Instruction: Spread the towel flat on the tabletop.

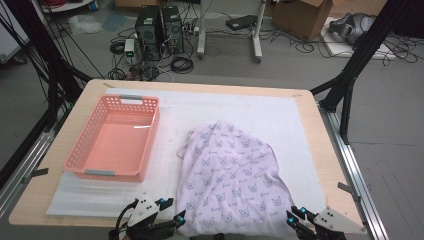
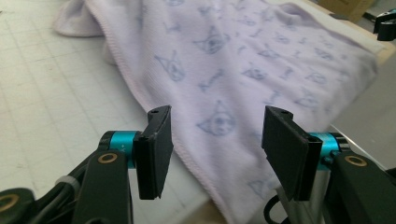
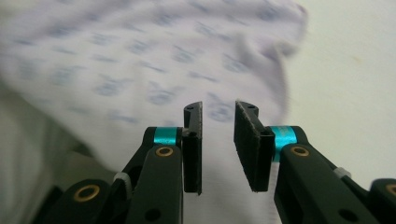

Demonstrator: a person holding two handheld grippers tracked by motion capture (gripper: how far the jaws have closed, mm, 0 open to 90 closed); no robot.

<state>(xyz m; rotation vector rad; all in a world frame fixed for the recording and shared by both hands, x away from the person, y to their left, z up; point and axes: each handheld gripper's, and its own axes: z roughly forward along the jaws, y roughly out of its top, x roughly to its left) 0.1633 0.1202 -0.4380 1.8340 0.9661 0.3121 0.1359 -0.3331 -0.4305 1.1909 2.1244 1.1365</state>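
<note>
A pale lilac cloth point(image 1: 232, 175) printed with small blue cat faces lies crumpled on the white mat point(image 1: 260, 110), reaching the table's near edge. My left gripper point(image 1: 173, 209) is at the cloth's near left corner. In the left gripper view its jaws point(image 2: 215, 140) stand wide apart with nothing pinched, and the cloth's hem point(image 2: 187, 154) lies just beyond them. My right gripper point(image 1: 296, 214) is at the near right corner. Its jaws point(image 3: 218, 135) show a narrow gap, with the blurred cloth point(image 3: 154, 70) behind them and nothing gripped.
A pink plastic basket point(image 1: 150, 145) with nothing in it stands on the mat's left side. The wooden table point(image 1: 325, 150) ends close to both grippers. Black frame legs, computers and cables sit on the floor beyond the far edge.
</note>
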